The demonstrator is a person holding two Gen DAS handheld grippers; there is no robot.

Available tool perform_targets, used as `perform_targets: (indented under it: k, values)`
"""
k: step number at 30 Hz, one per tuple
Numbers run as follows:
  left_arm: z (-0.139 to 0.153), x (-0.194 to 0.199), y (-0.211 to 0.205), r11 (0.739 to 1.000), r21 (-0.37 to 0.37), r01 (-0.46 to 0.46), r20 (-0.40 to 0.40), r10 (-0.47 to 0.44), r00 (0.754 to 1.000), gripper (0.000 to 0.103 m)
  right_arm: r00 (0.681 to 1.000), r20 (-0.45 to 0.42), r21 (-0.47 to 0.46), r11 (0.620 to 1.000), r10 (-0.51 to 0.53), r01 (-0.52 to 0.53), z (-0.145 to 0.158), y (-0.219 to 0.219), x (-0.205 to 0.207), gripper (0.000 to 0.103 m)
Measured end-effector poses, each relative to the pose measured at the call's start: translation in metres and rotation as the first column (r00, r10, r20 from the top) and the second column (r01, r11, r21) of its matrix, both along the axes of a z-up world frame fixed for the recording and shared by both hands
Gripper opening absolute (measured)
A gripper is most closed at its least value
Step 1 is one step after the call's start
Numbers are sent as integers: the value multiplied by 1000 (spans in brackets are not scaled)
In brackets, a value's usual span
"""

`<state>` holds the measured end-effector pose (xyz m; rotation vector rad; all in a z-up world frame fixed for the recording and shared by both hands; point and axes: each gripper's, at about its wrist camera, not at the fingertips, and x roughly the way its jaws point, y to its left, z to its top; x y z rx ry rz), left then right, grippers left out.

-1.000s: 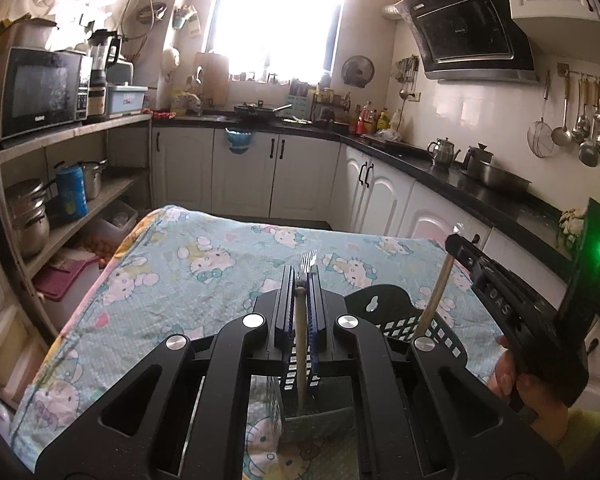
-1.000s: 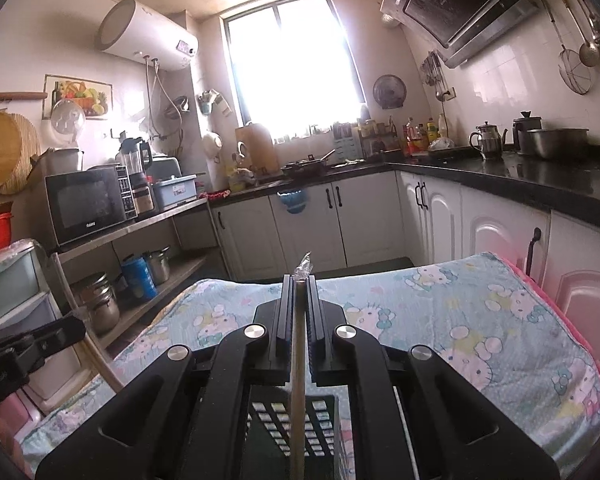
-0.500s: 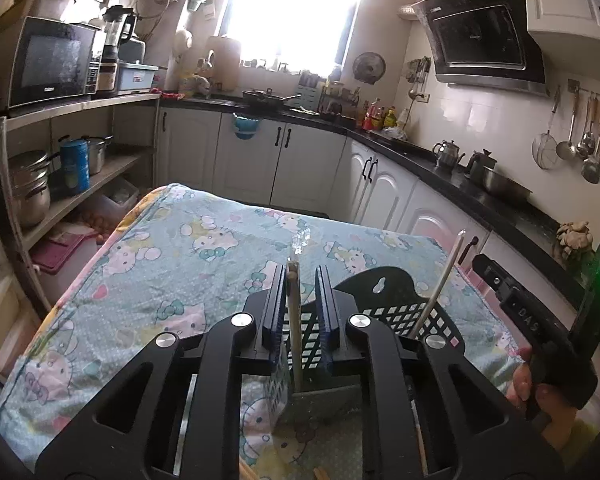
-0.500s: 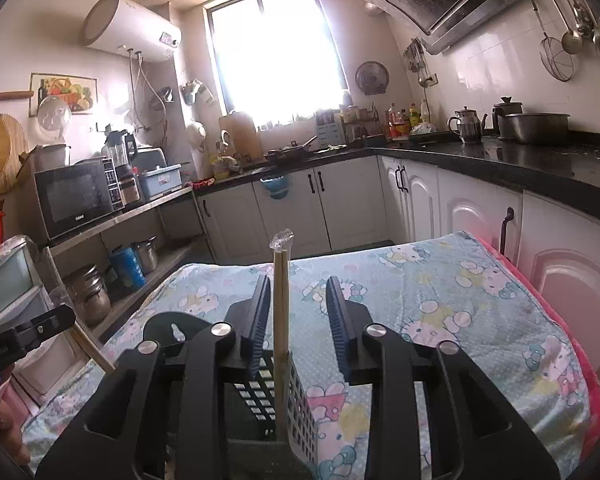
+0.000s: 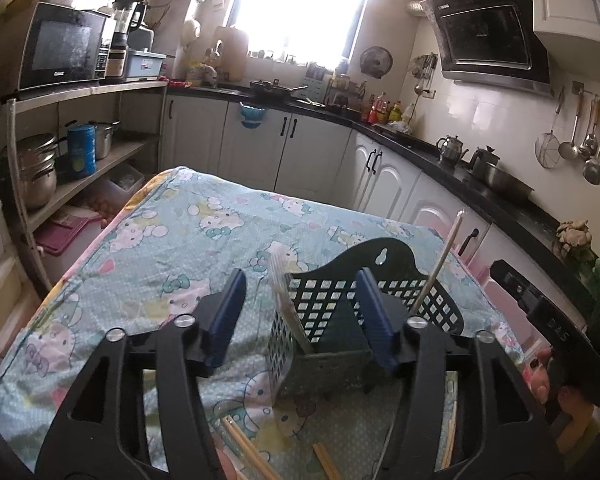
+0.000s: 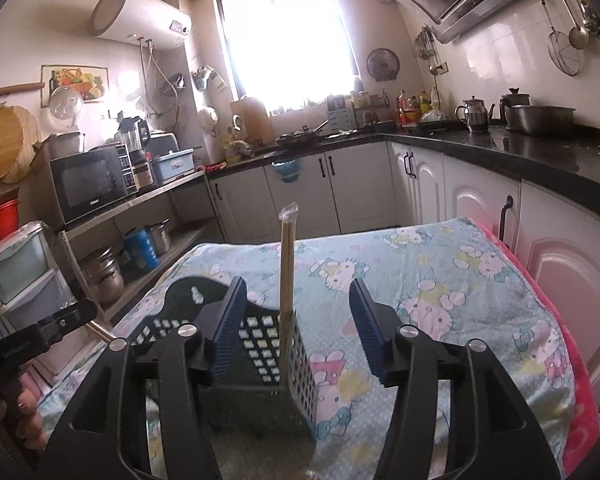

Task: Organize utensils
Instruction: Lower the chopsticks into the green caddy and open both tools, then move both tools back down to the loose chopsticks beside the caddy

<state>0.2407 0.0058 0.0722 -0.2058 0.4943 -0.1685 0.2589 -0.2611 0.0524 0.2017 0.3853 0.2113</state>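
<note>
A black perforated utensil basket [image 5: 392,256] [image 6: 260,340] stands on the cloth-covered table. My left gripper [image 5: 300,280] straddles it, jaws opening, pads clear of the pale plastic fork [image 5: 278,268] that leans inside the basket between them. My right gripper [image 6: 297,282] is over the basket's other side, jaws opening too. A wrapped pair of chopsticks [image 6: 287,264] stands upright in the basket between its pads, untouched. The same chopsticks [image 5: 440,264] show leaning at the basket's right in the left wrist view.
Several loose chopsticks [image 5: 244,448] lie on the Hello Kitty cloth [image 5: 172,248] near the basket. A hand [image 5: 548,384] holds the right gripper's body at the right. White cabinets under a black counter [image 6: 540,160] run along the right, and shelves with pots [image 5: 40,168] stand left.
Both grippers' jaws have spread apart and let go: the fork and the wrapped chopsticks now stand free in the basket. The right gripper has shifted sideways, and the chopsticks now sit left of centre.
</note>
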Motion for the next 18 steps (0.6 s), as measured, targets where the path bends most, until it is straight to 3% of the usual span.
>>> perform_targets:
  k: [10,18]
  values:
    - [-2,-22,10,1000,-25,-17,-5,17,1000,76,999,-47,-22,1000,18,-19,-9,1,-24,58]
    - [-9,-43,20,999,-37,-38,-16,38,999,84,997,-76,-50,998,25,-29,-15,1,-41,61]
